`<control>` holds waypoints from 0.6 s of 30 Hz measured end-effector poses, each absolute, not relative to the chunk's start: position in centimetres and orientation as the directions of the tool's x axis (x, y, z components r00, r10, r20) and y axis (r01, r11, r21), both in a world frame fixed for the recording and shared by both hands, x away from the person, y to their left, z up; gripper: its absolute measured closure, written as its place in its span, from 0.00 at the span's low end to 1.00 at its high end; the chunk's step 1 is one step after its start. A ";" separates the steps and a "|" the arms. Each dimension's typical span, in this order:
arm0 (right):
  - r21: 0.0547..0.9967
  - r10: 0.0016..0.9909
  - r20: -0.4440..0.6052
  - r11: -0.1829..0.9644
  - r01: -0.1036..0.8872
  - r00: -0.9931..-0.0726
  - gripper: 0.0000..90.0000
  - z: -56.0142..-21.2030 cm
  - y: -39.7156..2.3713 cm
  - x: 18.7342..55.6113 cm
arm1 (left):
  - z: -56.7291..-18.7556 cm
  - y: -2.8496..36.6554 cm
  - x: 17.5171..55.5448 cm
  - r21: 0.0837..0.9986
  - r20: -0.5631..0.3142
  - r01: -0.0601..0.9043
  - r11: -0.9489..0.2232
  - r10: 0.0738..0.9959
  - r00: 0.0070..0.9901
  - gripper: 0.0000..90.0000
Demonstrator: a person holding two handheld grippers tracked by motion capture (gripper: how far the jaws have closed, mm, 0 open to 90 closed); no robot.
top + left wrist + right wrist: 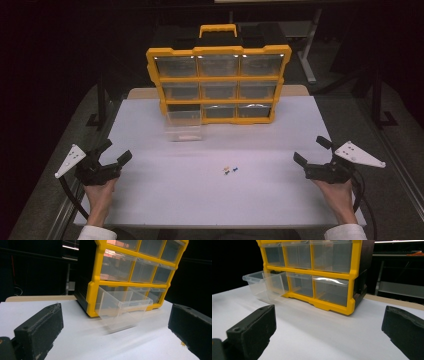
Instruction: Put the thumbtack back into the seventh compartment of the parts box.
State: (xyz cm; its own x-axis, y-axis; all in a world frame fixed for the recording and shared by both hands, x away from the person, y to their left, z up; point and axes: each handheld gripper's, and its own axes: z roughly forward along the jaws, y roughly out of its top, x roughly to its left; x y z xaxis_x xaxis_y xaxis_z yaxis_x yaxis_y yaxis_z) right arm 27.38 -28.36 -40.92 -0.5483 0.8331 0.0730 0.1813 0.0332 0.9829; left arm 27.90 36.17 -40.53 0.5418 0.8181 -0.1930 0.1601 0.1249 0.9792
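Both claws spread wide, holding nothing, low on the white worktop (150, 200).
Left claw (114, 152) at 8, right claw (312, 151) at 4; cabinet (217, 85) at 12, its bottom-left drawer (183, 125) pulled out; small pins (229, 170) lie centre.

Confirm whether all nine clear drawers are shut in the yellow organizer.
No: the clear plastic bottom-left drawer sticks out of the yellow-framed organizer onto the white table.

Organizer at the top centre, grippers at the lower corners

The drawer organizer (218, 80) stands at the table's (150, 200) far edge; one drawer (183, 125) juts from its lower left cell onto the table. Pushpins (229, 170) lie centre frame, between the left gripper (114, 151) and right gripper (312, 150).
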 end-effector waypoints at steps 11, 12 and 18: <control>0.979 0.819 0.068 0.054 0.194 -0.570 0.00 -41.1 -27.7 27.4 | -40.7 35.9 27.9 0.979 -0.191 0.170 0.113 0.802 0.566 0.00; 0.979 0.818 0.067 0.056 0.194 -0.572 0.00 -41.1 -27.7 27.4 | -40.7 35.8 27.8 0.979 -0.191 0.172 0.112 0.804 0.564 0.00; 0.980 0.814 0.070 0.053 0.194 -0.577 0.00 -41.1 -27.6 27.4 | -40.8 35.5 27.6 0.977 -0.185 0.191 0.094 0.818 0.545 0.00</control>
